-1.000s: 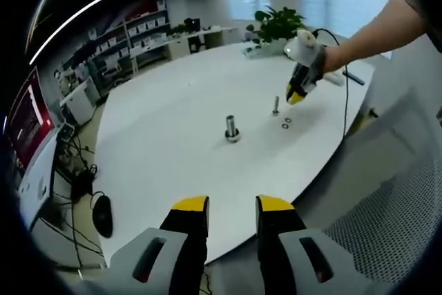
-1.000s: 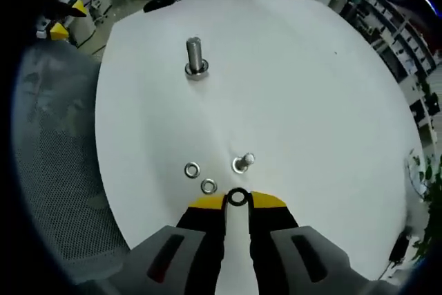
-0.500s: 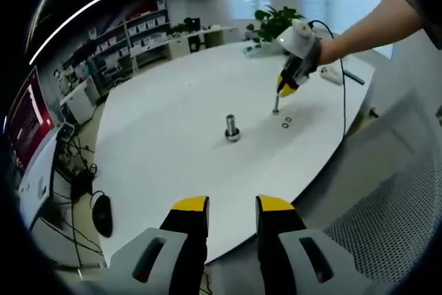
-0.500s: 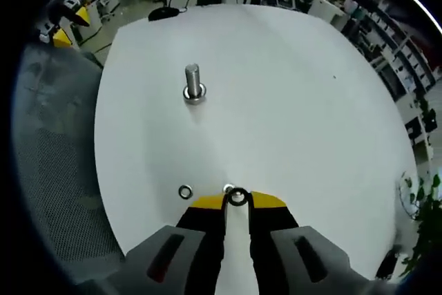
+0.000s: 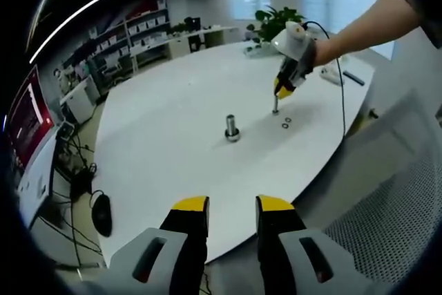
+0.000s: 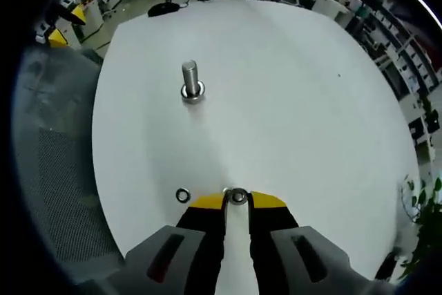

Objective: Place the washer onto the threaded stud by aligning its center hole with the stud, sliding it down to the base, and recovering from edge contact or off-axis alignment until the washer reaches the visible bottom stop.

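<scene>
The washer point(image 6: 237, 197) sits pinched at the tips of the right gripper point(image 6: 237, 202), whose fingers are clenched on its rim, directly over the small stud point(image 5: 275, 106) — in the right gripper view the stud's top is all but hidden behind the ring. Just beside the stud, a spare washer point(image 6: 183, 195) lies flat on the white desk point(image 6: 297, 101); in the left gripper view two small rings lie there. Farther from the stud, toward the desk's middle, stands a thicker bolt point(image 6: 190, 81) with a collar at its foot.

The step in hand looks like alignment: the hole is being brought over the stud's tip, not yet slid down. Next it wants a level washer, centred on the axis, eased straight down — and a small nudge sideways if the edge catches the thread.

The left gripper point(image 5: 231, 205) hangs well back from the stud, off the desk's near edge, its fingers parted and holding nothing.
</scene>
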`<state>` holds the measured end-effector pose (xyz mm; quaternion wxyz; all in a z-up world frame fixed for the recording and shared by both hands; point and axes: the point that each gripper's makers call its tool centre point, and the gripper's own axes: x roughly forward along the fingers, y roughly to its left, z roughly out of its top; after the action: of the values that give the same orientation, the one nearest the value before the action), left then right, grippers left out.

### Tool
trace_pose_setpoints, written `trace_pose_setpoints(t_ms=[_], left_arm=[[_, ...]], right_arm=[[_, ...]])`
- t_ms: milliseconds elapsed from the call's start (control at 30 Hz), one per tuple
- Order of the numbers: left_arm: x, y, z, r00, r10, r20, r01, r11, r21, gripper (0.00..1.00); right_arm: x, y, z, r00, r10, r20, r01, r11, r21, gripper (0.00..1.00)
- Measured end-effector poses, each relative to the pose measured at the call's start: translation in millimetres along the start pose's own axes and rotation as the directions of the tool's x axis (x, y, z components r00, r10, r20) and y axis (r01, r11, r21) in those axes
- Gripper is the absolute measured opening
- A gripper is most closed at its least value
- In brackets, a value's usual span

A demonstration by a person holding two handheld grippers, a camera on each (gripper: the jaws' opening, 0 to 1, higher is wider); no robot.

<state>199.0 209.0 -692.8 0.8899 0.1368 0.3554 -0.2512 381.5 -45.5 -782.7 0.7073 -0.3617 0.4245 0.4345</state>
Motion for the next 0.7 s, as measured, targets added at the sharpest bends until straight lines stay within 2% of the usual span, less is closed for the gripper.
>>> trace_pose_setpoints(t_ms=[467,700], left_arm=[[0.0,-0.8,0.1,1.0,-0.005,0.001,0.005,1.0,-0.006,0.25],[-0.1,-0.3,0.0,1.0,-0.003,0.001,0.003,1.0,-0.008,0.25]], right_arm=[[-0.7,3.1,-0.8,1.0,0.011,-0.023,-0.012,0.999,-0.04,0.14],[7.3,4.5,-2.8,0.998,0.029,-0.054,-0.032,0.999,-0.044,0.14]])
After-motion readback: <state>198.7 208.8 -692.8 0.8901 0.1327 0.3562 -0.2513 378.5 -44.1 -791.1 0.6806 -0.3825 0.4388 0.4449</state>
